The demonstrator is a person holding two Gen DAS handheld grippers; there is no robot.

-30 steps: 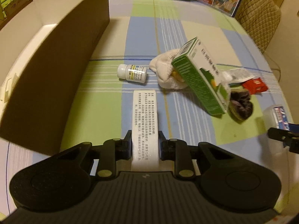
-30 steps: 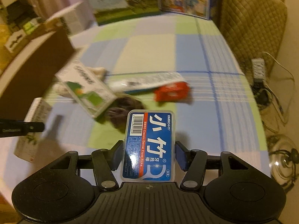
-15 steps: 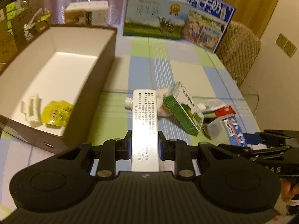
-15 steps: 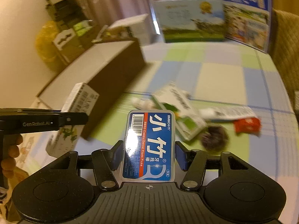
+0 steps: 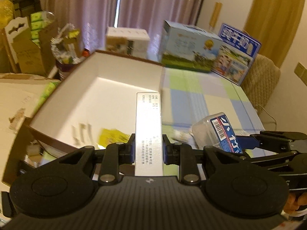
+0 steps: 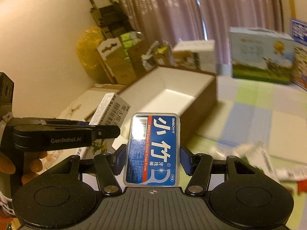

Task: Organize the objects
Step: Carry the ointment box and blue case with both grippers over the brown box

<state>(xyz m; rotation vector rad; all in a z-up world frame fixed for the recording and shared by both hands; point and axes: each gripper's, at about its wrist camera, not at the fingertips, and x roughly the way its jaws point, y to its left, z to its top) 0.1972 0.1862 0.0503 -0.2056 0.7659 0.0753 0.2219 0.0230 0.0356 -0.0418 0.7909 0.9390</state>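
Observation:
My left gripper (image 5: 148, 148) is shut on a long white medicine box (image 5: 148, 126), held in the air over the near right part of the open brown cardboard box (image 5: 122, 84). My right gripper (image 6: 152, 158) is shut on a clear dental floss pick case with a blue label (image 6: 153, 149), also in the air, to the right of the left gripper. The floss case shows in the left wrist view (image 5: 216, 131), and the medicine box shows in the right wrist view (image 6: 107, 118). Inside the cardboard box lie a yellow packet (image 5: 113, 137) and a white item (image 5: 80, 132).
The checked tablecloth (image 5: 201, 97) stretches right of the cardboard box (image 6: 172, 94). Milk cartons (image 5: 190, 51) and a blue carton (image 5: 238, 53) stand at the table's far edge. A padded chair (image 5: 262, 80) is at the right. A green box and wrappers lie blurred on the table (image 6: 261, 159).
Both grippers have risen and swung left toward the cardboard box, each keeping its item. The left gripper's medicine box now hangs over the box interior.

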